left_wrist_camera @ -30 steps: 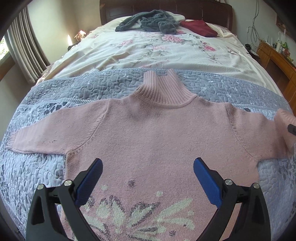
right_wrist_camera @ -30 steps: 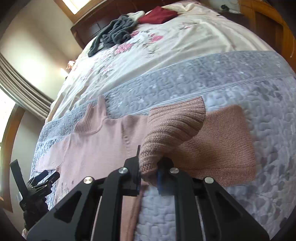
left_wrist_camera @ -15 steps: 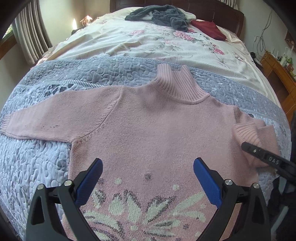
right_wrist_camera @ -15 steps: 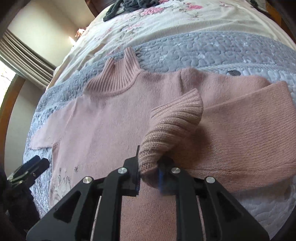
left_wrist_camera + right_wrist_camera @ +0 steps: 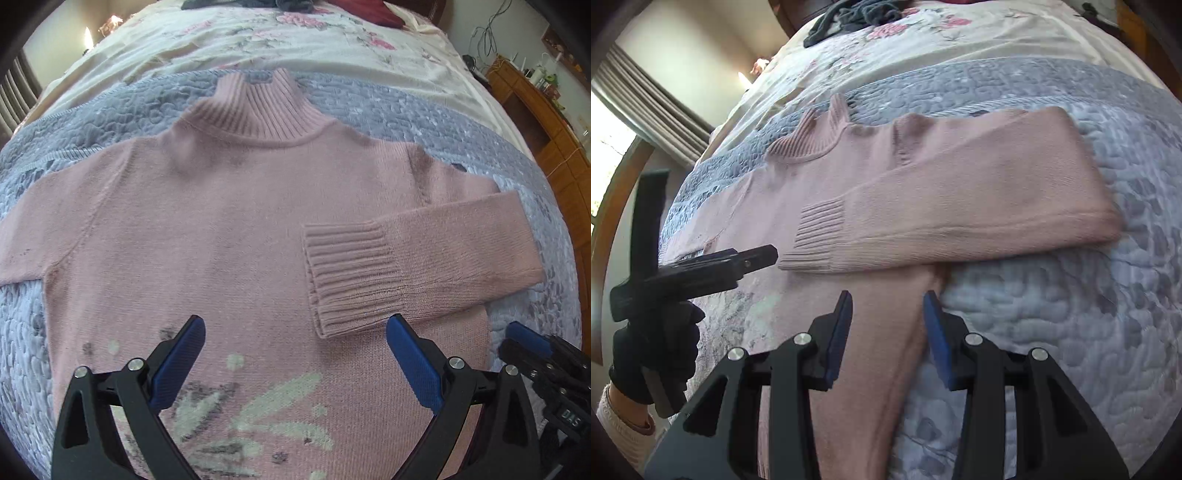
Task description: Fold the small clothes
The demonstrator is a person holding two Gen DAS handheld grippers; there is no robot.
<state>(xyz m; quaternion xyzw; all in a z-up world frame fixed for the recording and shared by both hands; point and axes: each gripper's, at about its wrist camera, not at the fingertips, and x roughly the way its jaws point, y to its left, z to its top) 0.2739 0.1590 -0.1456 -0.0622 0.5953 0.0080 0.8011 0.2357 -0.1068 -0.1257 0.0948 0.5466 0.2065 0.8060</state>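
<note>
- Reading "DAS" on the right gripper (image 5: pixel 524 338) body, seen beside the left gripper (image 5: pixel 295 350).
- Pink sweater (image 5: pixel 221 221) lies flat across the bed's (image 5: pixel 369 99) grey quilt.
- Right gripper, clamping the cuff (image 5: pixel 343 273) half a second ago, now open and empty; sleeve folded across the chest.
- Left gripper spread wide.

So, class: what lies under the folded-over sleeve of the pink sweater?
Under the sleeve lies the sweater's own chest, with the grey quilt beneath its outer end. The fabric directly below is covered.

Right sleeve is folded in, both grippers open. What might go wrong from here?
1. The folded sleeve lies loose on the sweater; tugging the body may slide it off.
2. The other sleeve is still spread out; grabbing it with the left gripper may pinch the quilt too.
</note>
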